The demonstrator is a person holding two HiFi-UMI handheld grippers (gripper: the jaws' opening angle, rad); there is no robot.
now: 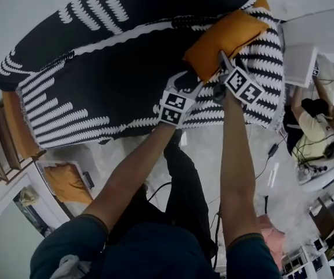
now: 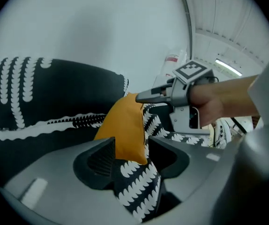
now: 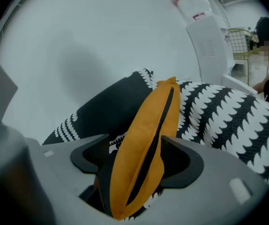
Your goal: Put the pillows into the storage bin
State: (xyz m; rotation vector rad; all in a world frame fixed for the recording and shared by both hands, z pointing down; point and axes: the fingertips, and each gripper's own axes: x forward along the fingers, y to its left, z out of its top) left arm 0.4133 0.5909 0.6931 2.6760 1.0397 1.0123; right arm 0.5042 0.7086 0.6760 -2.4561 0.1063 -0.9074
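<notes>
An orange pillow [image 1: 225, 39] lies on the sofa's black-and-white patterned cover [image 1: 97, 86], toward its right end. My right gripper [image 1: 221, 63] is at the pillow's near edge. In the right gripper view that edge [image 3: 144, 144] runs deep between the wide-apart jaws and is not visibly squeezed. My left gripper [image 1: 192, 88] sits just left of it, at the pillow's lower corner. That corner [image 2: 127, 130] shows in the gap between its open jaws, above a fold of cover [image 2: 134, 182]. The right gripper [image 2: 141, 96] reaches in from the right.
A pale storage bin [image 1: 46, 166] on the floor at lower left holds another orange pillow [image 1: 68, 183]. A wooden seat with an orange cushion [image 1: 17, 127] stands left of the sofa. A seated person [image 1: 309, 121], a white unit [image 1: 299, 63] and floor cables [image 1: 269, 156] are at right.
</notes>
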